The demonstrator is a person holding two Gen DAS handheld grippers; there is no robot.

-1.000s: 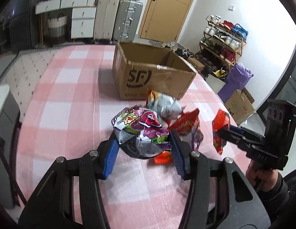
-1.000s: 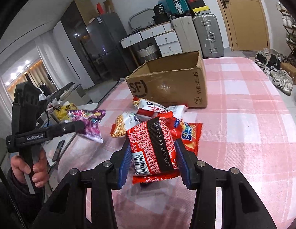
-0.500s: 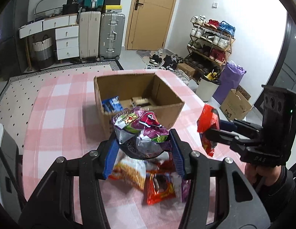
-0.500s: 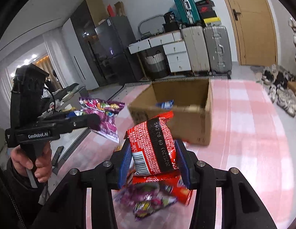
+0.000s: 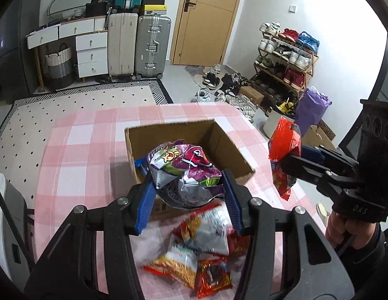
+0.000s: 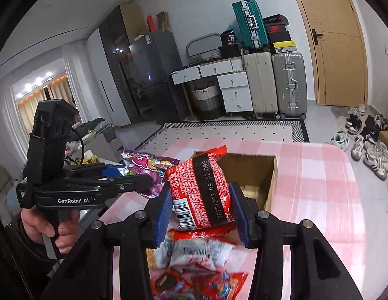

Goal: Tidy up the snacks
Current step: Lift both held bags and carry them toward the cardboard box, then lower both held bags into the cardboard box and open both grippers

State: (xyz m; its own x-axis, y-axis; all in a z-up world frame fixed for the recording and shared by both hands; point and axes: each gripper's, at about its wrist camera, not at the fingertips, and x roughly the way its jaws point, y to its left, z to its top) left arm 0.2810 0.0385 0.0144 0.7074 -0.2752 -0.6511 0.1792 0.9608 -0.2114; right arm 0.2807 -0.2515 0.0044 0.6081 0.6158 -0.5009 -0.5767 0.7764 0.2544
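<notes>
Two packets are held above the open box (image 5: 220,142): the left hand-held gripper (image 5: 187,195) pinches a purple packet (image 5: 184,170) over the box's near edge, the right hand-held gripper (image 6: 201,212) pinches a red packet (image 6: 201,192) (barcode showing). Loose snacks (image 5: 201,250) lie below on the pink checked table (image 5: 81,150).

black grippers (image 5: 189,200), blue finger pads (image 6: 240,212), silver screws

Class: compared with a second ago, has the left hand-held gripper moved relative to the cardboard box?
Yes. The left hand-held gripper rose and advanced, now looking down into the cardboard box.
</notes>
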